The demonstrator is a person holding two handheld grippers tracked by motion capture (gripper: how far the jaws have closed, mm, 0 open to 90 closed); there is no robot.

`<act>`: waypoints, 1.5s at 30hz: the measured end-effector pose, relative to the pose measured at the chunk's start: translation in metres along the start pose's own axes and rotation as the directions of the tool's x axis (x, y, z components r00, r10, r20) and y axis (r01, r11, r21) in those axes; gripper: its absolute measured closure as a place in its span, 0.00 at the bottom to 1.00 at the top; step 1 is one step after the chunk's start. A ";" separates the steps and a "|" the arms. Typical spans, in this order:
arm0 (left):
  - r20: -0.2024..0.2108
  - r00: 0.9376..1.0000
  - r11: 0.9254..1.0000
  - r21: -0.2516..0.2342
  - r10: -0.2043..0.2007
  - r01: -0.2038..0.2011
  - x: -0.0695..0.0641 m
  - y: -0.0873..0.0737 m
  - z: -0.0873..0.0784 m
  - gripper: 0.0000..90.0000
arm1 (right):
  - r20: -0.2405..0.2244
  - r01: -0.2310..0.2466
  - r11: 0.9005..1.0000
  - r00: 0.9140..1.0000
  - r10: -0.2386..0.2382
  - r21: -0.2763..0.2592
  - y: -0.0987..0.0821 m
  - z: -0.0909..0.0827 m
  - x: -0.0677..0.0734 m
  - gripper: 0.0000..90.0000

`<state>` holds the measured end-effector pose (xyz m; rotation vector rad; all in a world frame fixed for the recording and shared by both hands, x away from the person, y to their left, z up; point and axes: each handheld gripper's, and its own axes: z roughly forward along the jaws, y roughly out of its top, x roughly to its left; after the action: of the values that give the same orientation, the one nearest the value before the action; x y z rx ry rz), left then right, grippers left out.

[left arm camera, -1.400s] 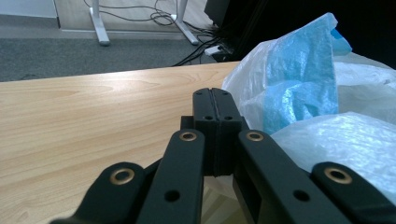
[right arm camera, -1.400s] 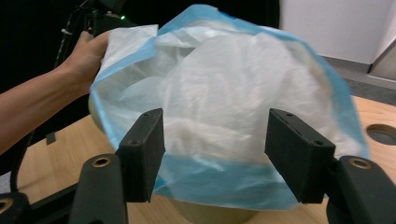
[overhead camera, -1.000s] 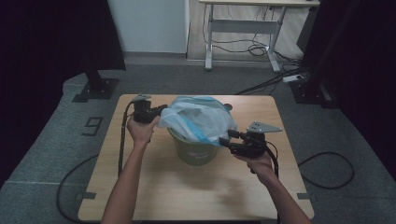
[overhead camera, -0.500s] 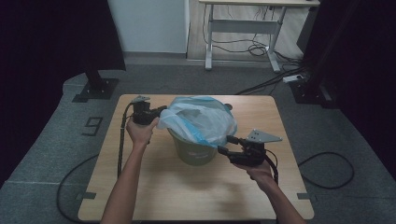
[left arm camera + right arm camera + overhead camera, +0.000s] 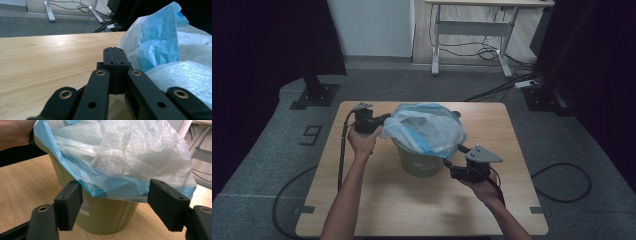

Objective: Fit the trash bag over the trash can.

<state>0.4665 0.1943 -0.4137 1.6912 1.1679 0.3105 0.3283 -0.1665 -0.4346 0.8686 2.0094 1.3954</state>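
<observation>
Standing on grey carpet (image 5: 272, 150), wooden table (image 5: 387, 200) bears bin (image 5: 422, 162).

Wood table (image 5: 377, 200) w/ green bin (image 5: 422, 165) on it.

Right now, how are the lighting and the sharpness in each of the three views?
High view: the wooden table is lit evenly, the surroundings fall into deep dark, detail is soft. Left gripper view: the near black jaws are blurred, the plastic bag is bright. Right gripper view: the bag glares pale, the olive bin below is shaded.
</observation>
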 end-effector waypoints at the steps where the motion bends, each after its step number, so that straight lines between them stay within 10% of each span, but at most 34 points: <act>1: 0.000 1.000 1.000 0.000 0.000 0.000 0.000 0.000 0.000 1.00 | 0.011 0.006 1.000 1.000 -0.006 0.001 0.000 0.000 0.000 0.32; 13: 0.002 1.000 1.000 -0.004 -0.002 0.002 0.001 0.001 -0.002 1.00 | -0.043 0.045 0.997 0.998 -0.048 -0.069 0.005 -0.007 0.000 0.97; 27: 0.019 1.000 1.000 0.012 -0.001 0.001 0.009 -0.008 -0.006 1.00 | -0.287 0.076 0.997 0.955 -0.080 -0.024 -0.031 0.005 0.012 0.99; 37: 0.029 1.000 1.000 0.025 0.000 -0.001 0.014 -0.017 -0.008 1.00 | -0.336 0.094 0.995 0.939 -0.074 0.044 -0.048 0.019 0.015 0.99; 45: 0.034 0.999 0.999 0.042 0.013 -0.014 0.014 -0.020 -0.008 1.00 | -0.327 0.117 0.988 0.942 -0.079 0.099 -0.053 0.031 0.016 0.99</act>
<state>0.4571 0.2101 -0.4314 1.7352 1.1458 0.2658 0.3299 -0.1498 -0.4956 0.6069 2.3658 1.4490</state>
